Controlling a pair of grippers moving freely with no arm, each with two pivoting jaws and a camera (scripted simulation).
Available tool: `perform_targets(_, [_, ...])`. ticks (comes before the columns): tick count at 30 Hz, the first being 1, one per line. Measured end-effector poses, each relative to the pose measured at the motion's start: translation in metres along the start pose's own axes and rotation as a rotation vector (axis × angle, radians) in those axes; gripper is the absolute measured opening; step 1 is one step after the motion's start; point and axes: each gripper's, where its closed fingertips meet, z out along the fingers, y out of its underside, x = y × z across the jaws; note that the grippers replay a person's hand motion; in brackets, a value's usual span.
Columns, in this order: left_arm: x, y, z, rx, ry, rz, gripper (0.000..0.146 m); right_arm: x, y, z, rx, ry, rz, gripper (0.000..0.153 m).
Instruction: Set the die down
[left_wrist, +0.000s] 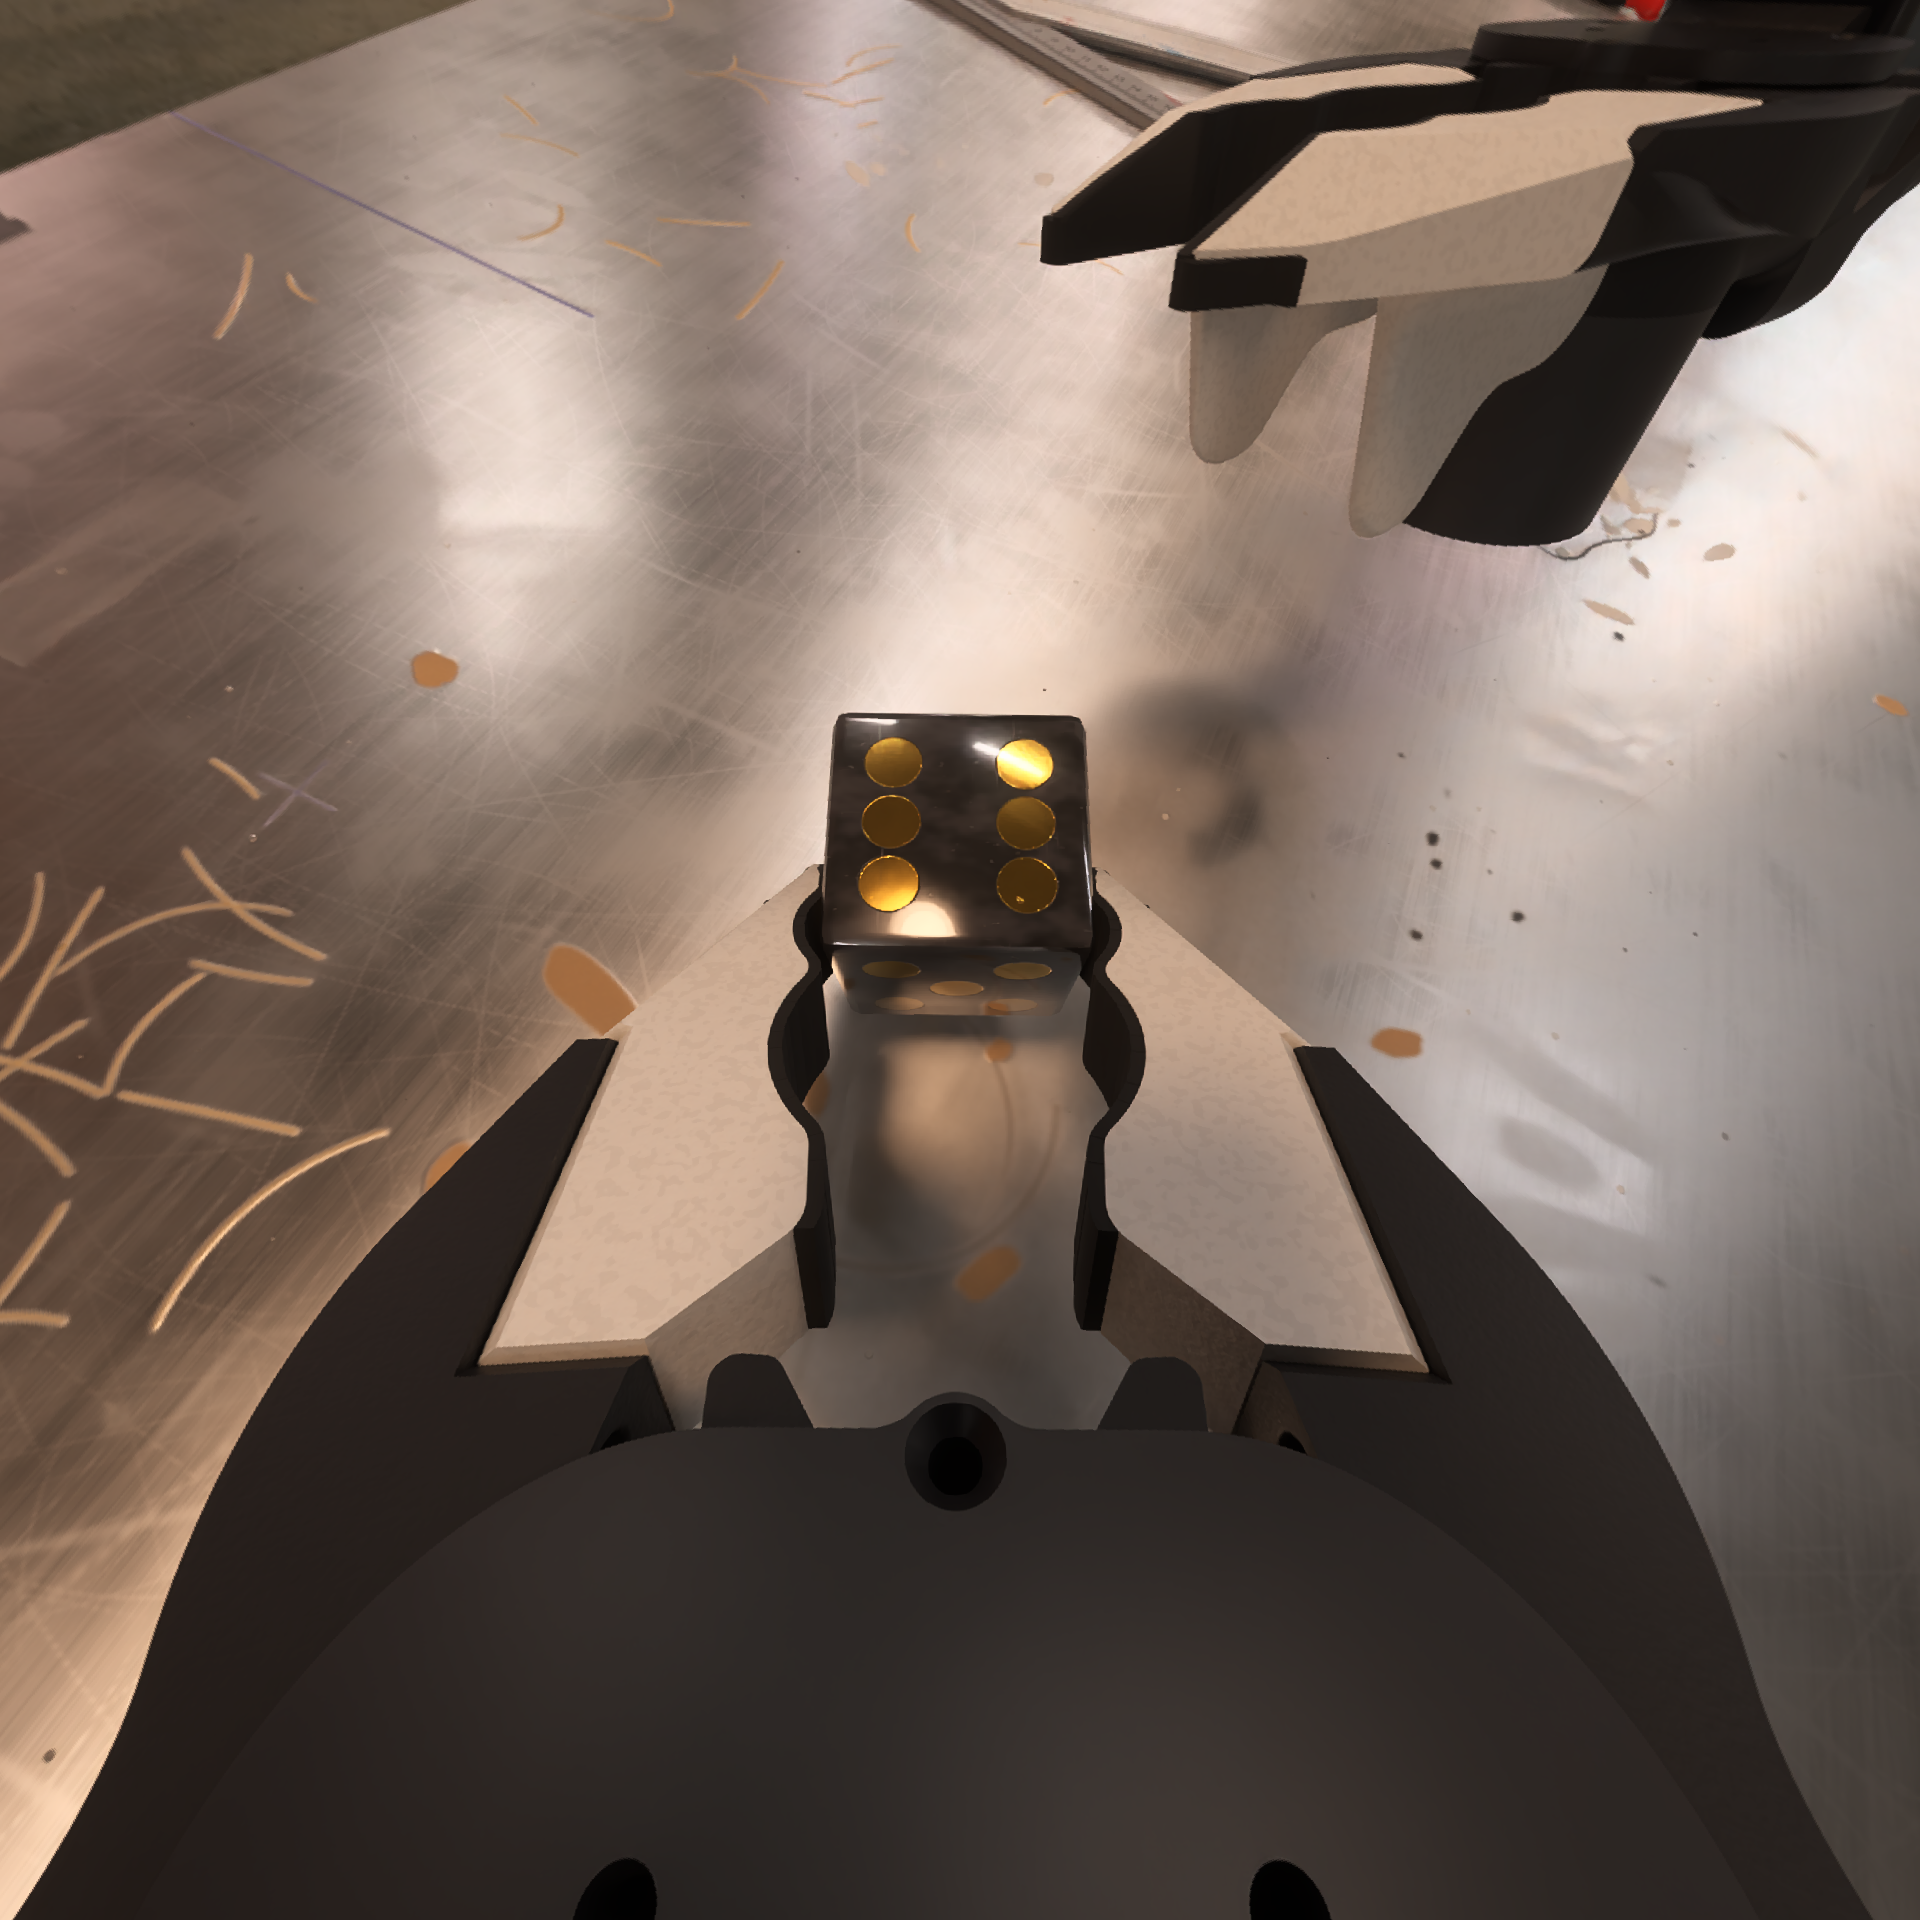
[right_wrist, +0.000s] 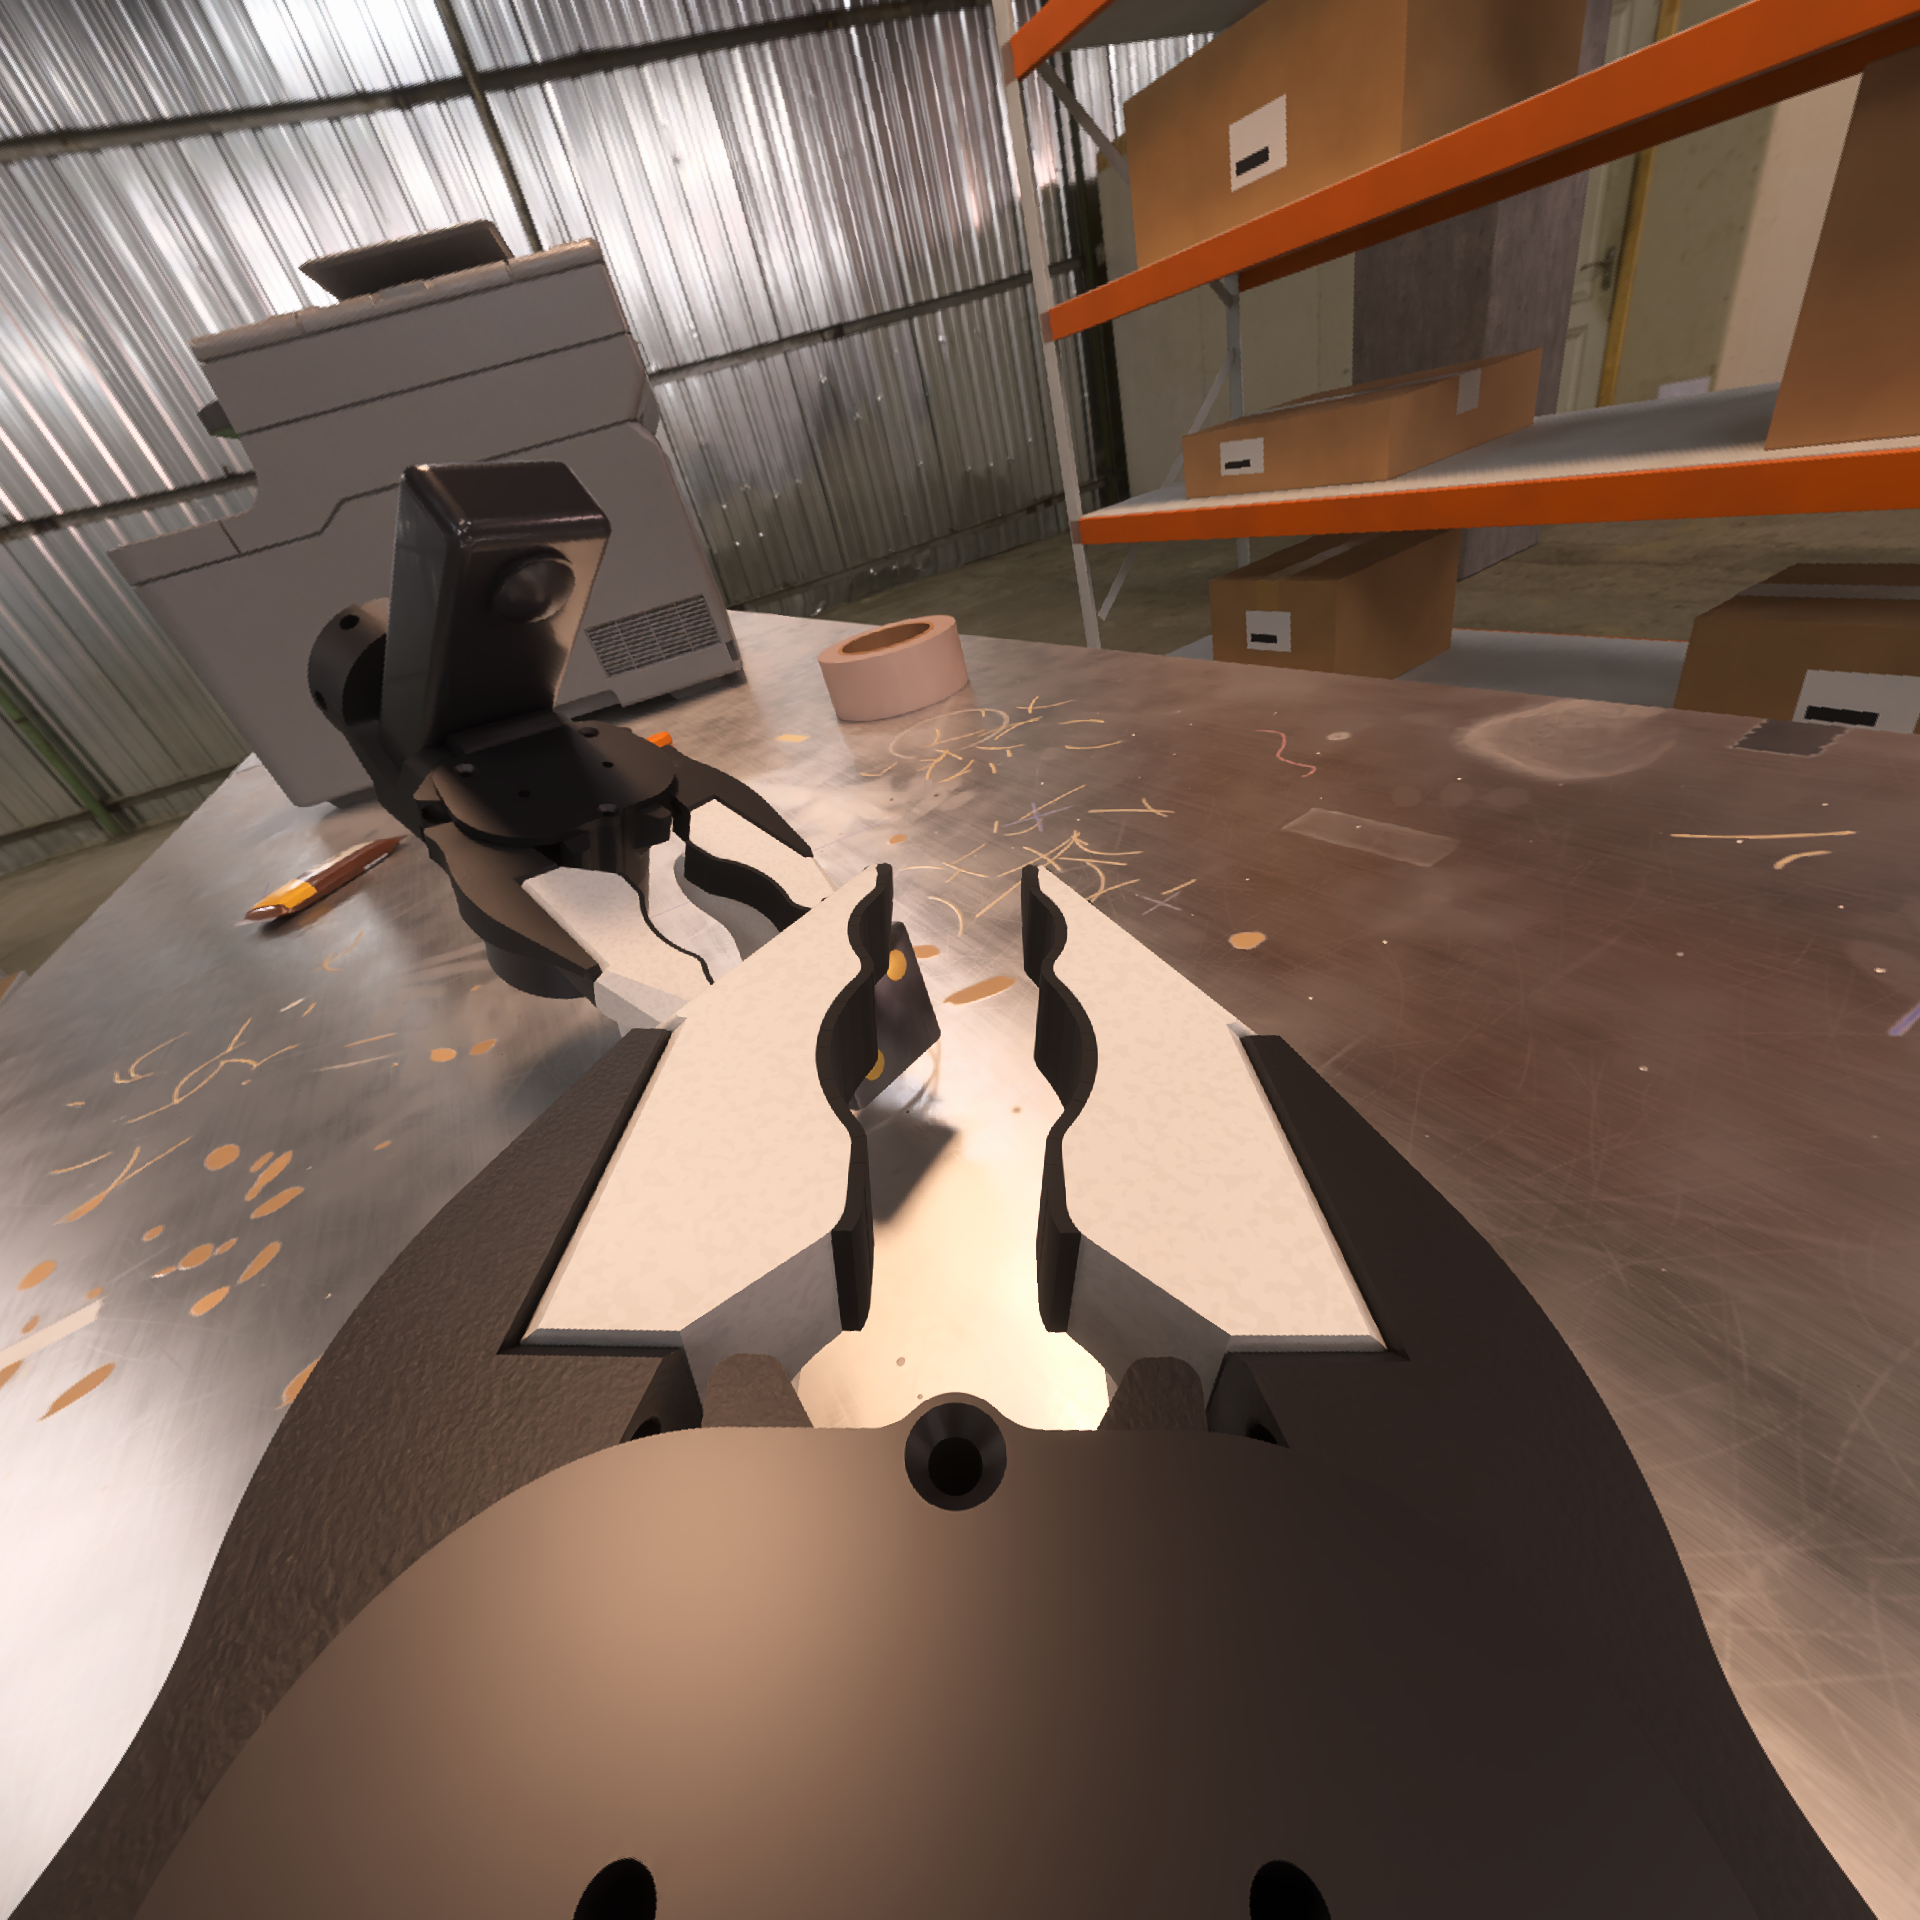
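A black die (left_wrist: 956, 842) with gold pips, six pips up, sits between the fingertips of my left gripper (left_wrist: 956, 909), which is shut on its sides. It is at or just above the scratched metal table (left_wrist: 468, 499); I cannot tell if it touches. My right gripper (right_wrist: 954, 883) is open and empty, hovering above the table. It also shows in the left wrist view (left_wrist: 1143, 260) at the upper right, apart from the die. In the right wrist view the die (right_wrist: 904, 1013) is partly hidden behind my right gripper's left finger, with the left gripper (right_wrist: 748, 920) beyond it.
A roll of tape (right_wrist: 894, 665) and a grey printer (right_wrist: 436, 416) stand at the far side of the table. A brown pen (right_wrist: 322, 878) lies at the left. Orange shelves (right_wrist: 1455, 509) with cardboard boxes stand behind. A metal ruler (left_wrist: 1091, 62) lies far off.
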Motion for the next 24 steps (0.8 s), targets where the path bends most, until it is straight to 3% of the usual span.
perform_targets(24, [0.003,0.011,0.01,-0.101,0.055,-0.028,0.047,0.0,-0.002,0.002,0.022,-0.013,0.029,0.024])
